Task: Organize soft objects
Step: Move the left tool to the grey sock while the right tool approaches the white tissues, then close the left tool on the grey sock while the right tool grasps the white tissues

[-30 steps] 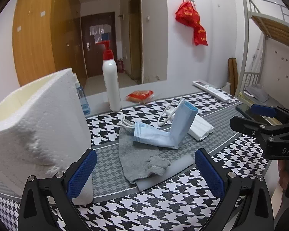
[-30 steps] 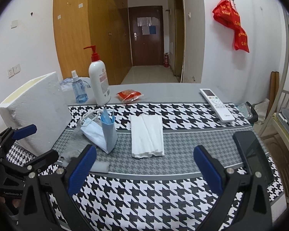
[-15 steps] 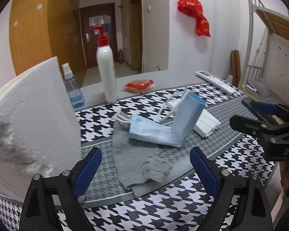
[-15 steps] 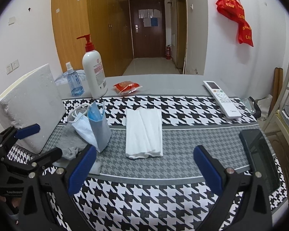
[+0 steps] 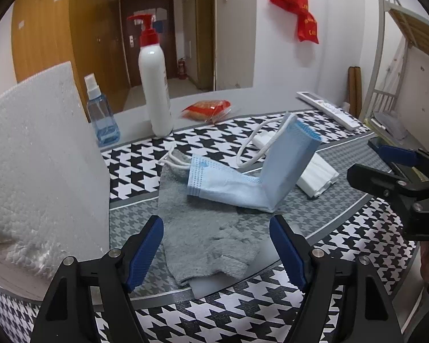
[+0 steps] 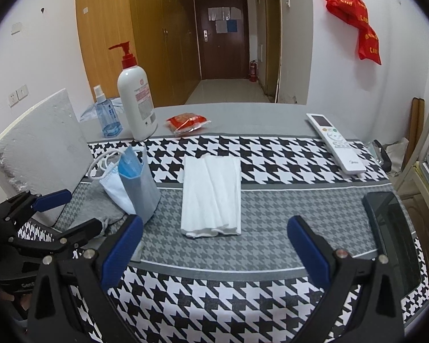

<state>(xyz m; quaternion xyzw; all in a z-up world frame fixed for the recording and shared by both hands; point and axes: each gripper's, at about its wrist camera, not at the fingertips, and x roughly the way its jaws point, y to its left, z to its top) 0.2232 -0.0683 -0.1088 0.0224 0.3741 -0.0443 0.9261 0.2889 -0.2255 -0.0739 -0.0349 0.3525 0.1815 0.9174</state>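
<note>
Left gripper [image 5: 216,250]: jaws narrowing from their widest a second ago, not yet pinching; near end of the sock [image 5: 206,234] now lying between the fingers, where earlier it sat ahead of them; a grab is likely coming

Right gripper [image 6: 214,245]: jaws standing wide, gripping nothing, edging toward the tissues [image 6: 211,191] just beyond the fingertips

Mask [image 5: 243,180]: resting folded on the sock's far end, past the left fingertips, likely sliding off if the sock lifts

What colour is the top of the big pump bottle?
Red, on the white pump bottle; clearest in the left wrist view.
</note>
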